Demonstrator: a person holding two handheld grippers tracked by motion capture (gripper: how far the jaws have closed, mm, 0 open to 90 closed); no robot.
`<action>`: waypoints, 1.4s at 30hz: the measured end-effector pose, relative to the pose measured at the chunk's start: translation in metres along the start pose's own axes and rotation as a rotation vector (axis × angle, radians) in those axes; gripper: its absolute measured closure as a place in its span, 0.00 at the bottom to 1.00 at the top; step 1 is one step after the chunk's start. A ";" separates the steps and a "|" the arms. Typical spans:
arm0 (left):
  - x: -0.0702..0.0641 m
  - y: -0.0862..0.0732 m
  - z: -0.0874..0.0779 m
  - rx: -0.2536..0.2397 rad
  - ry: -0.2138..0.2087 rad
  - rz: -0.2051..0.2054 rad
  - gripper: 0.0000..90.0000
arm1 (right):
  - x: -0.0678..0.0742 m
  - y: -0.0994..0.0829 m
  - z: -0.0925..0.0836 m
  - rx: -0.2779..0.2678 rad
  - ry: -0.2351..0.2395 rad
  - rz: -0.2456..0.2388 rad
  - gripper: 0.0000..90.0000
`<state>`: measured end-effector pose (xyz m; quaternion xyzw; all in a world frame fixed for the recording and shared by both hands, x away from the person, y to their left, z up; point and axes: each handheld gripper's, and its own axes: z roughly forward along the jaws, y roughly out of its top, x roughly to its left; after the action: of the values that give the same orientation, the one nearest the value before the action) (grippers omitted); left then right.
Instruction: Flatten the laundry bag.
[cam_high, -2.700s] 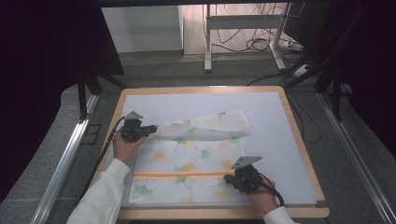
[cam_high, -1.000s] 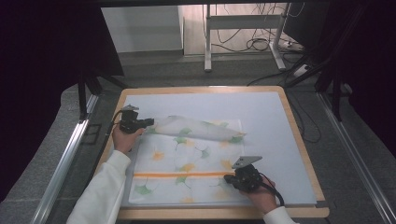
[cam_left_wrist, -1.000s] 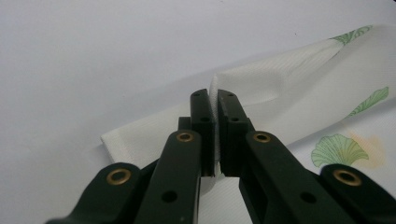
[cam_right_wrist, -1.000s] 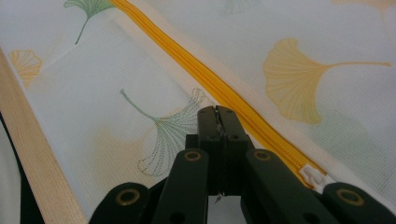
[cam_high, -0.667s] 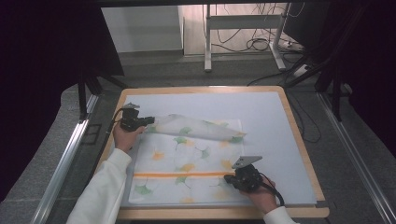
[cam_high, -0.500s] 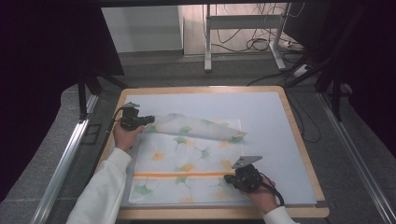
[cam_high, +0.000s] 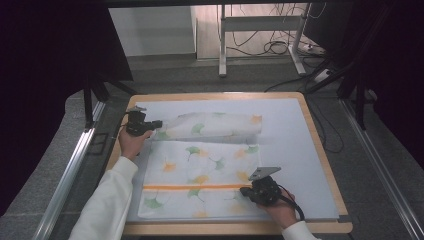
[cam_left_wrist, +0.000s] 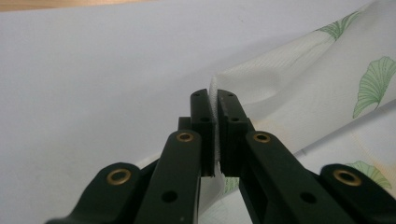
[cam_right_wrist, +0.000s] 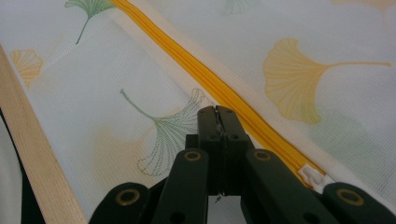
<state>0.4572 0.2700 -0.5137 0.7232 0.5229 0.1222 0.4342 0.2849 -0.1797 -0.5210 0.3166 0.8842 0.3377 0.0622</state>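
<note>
Now left claw (cam_high: 156, 123) farther left.

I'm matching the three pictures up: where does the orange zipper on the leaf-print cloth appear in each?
High view: orange zipper, a level stripe across the cloth's near part.
Left gripper view: not in it.
Right gripper view: orange zipper, diagonal from top left to lower right.
Shared landmark: white cloth printed with ginkgo leaves.

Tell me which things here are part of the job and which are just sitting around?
Part of the job:
leaf-print cloth bag
orange zipper
left tool, pinching the bag's edge
right tool, shut, by the zipper

Just sitting around:
pale mat
wooden board
cables on the floor
</note>
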 end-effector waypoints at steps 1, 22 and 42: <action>0.001 0.001 0.000 -0.001 0.003 -0.003 0.97 | 0.000 0.000 0.000 -0.001 0.000 0.001 0.99; 0.014 0.006 -0.006 -0.010 0.039 -0.018 0.97 | 0.000 0.000 0.000 -0.001 -0.002 -0.002 0.99; 0.018 0.012 -0.042 -0.107 0.023 -0.006 0.41 | 0.000 0.000 0.000 0.000 -0.008 -0.004 0.99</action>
<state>0.4461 0.3055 -0.4848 0.6958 0.5229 0.1569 0.4668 0.2846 -0.1799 -0.5208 0.3161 0.8846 0.3363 0.0665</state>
